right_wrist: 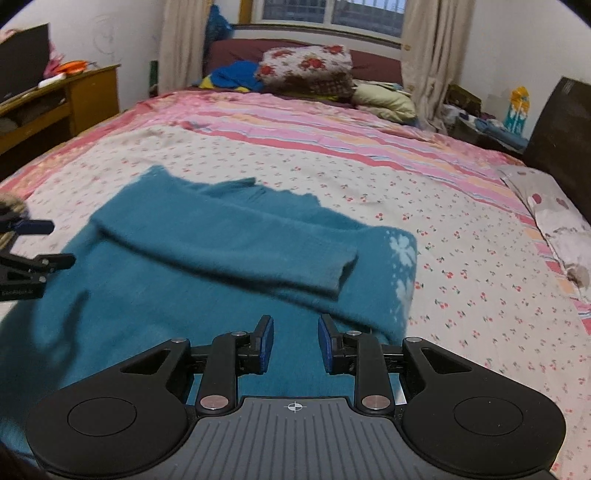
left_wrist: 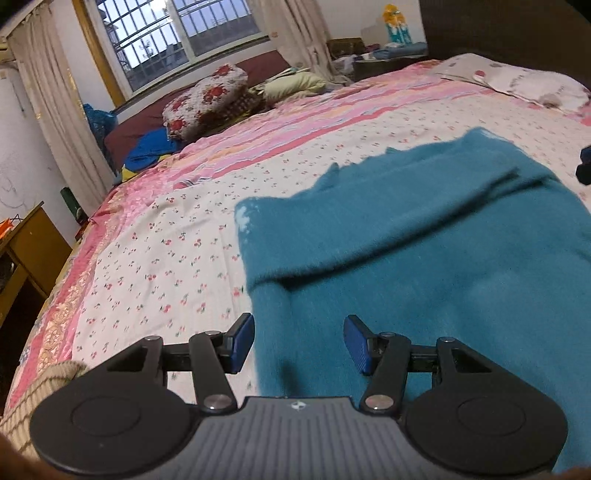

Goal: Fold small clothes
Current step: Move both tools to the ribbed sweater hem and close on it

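L gripper [left_wrist: 299, 341] is wide open w/ nothing between its blue pads [left_wrist: 242, 341], held low over the near left edge of the sweater [left_wrist: 424, 229]; its left pad is over the sheet [left_wrist: 155, 258], its right pad over the knit. R gripper [right_wrist: 295, 345] is open too, gap narrower, empty, over the sweater's near right part. From the right wrist view, the L gripper [right_wrist: 33, 243] shows at the far left, at the sweater's edge.

Sweater is teal, fuzzy, lying flat on the bed approx in the middle of the cherry-print sheet. One sleeve [right_wrist: 236, 243] is folded across the body, cuff ending near the right side, beside a pale snowflake pattern [right_wrist: 400, 254]. Collar end points away from the grippers.

Past it: pink striped band of the sheet, then a floral pillow [right_wrist: 306, 66] w/ a blue cloth [right_wrist: 236, 75] beside it at the far side. A pillow [right_wrist: 554, 214] lies at right. Wood desk [right_wrist: 85, 92] at left, curtains [right_wrist: 432, 48] & barred window [left_wrist: 173, 33] at the back wall.
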### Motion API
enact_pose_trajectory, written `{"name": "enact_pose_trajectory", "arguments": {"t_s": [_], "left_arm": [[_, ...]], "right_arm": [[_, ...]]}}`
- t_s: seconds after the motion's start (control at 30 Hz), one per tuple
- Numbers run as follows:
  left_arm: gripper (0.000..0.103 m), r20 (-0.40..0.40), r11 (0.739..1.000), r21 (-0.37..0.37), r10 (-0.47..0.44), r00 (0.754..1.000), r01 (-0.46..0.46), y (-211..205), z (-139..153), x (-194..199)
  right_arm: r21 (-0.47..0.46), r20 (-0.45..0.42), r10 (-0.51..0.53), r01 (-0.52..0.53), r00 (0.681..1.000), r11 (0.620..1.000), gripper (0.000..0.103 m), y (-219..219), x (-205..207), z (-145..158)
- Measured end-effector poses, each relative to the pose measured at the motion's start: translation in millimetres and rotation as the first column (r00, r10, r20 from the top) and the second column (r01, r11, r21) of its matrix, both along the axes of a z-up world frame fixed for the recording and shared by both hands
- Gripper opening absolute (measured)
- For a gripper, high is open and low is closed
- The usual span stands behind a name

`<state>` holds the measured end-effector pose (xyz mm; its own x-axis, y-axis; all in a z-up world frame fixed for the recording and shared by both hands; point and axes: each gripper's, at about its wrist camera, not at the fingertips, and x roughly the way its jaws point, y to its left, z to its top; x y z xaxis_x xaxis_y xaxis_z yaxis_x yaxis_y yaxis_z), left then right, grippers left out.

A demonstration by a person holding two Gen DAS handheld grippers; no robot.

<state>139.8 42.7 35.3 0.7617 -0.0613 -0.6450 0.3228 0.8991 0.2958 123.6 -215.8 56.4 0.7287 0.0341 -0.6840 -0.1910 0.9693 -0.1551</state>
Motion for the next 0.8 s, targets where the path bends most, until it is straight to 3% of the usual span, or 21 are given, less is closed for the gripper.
{"name": "enact_pose_trajectory", "arguments": {"t_s": [0.33,0.5,0.57,0.8], "left_arm": [[0.06,-0.084,0.999,-0.044,-0.013,0.996,0.009,27,0,-73],[0.06,-0.142,1.0,-0.025,-0.008,0.99,0.005,40,-10,-108],[0.059,-0.179,0.999,-0.037,-0.003,0.984,-0.004,45,-14,-117],[0.059,-0.252,0.995,-0.102,-0.037,0.967,0.011,42,-23,-131]], "right_arm": [[-0.01,-0.073,0.039,-0.04,0.997,0.999,0.028,-4,-71,-3],[-0.014,-0.133,0.039,-0.042,0.99,0.999,0.029,-9,-101,-14],[-0.025,-0.156,0.044,-0.049,0.987,0.998,0.035,-11,-112,-18],[-0.038,-0.245,0.016,-0.026,0.969,0.999,0.036,-23,-137,-34]]}}
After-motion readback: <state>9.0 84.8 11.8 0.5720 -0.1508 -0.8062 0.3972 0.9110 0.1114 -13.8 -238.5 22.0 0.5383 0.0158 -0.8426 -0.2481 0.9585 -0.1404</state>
